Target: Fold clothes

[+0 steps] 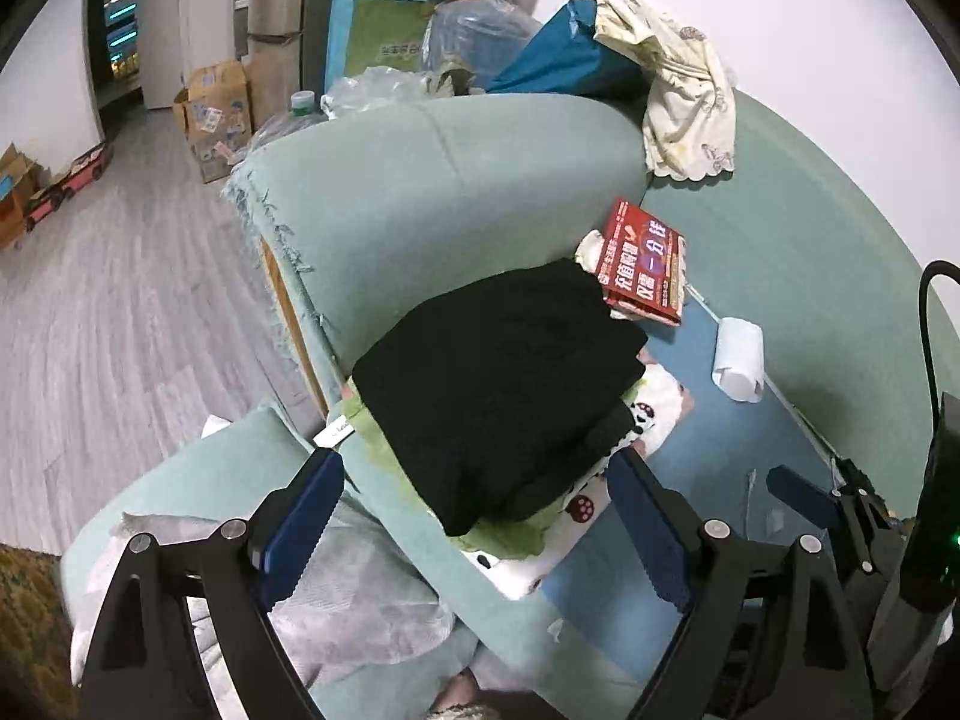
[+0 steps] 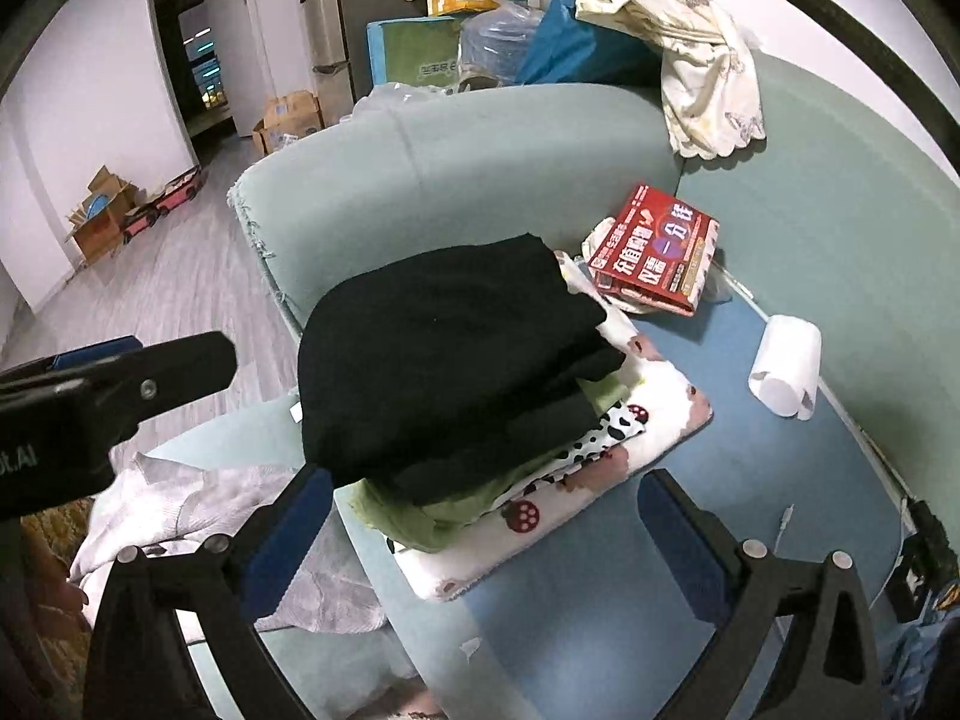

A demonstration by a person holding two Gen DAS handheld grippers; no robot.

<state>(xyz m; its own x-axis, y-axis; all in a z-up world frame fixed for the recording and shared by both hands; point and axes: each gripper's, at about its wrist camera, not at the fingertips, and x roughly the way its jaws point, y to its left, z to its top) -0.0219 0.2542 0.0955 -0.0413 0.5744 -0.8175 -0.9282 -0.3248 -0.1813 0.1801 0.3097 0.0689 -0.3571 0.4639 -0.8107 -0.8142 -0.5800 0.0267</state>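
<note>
A folded black garment (image 1: 504,384) (image 2: 444,360) lies on top of a stack on the sofa seat, over a green cloth (image 2: 420,516) and a white patterned cloth (image 1: 630,438) (image 2: 600,480). My left gripper (image 1: 474,504) is open and empty, just in front of the stack. My right gripper (image 2: 486,516) is open and empty, its fingers either side of the stack's near edge. A crumpled light grey garment (image 1: 354,600) (image 2: 198,516) lies on the near left. The right gripper's blue finger shows at the right of the left wrist view (image 1: 804,498).
A red box (image 1: 645,264) (image 2: 654,252) and a white paper roll (image 1: 739,360) (image 2: 786,372) lie on the seat behind the stack. A cream cloth (image 1: 684,90) (image 2: 702,78) hangs over the sofa back (image 1: 456,180). Boxes and a water jug stand behind. Wooden floor lies to the left.
</note>
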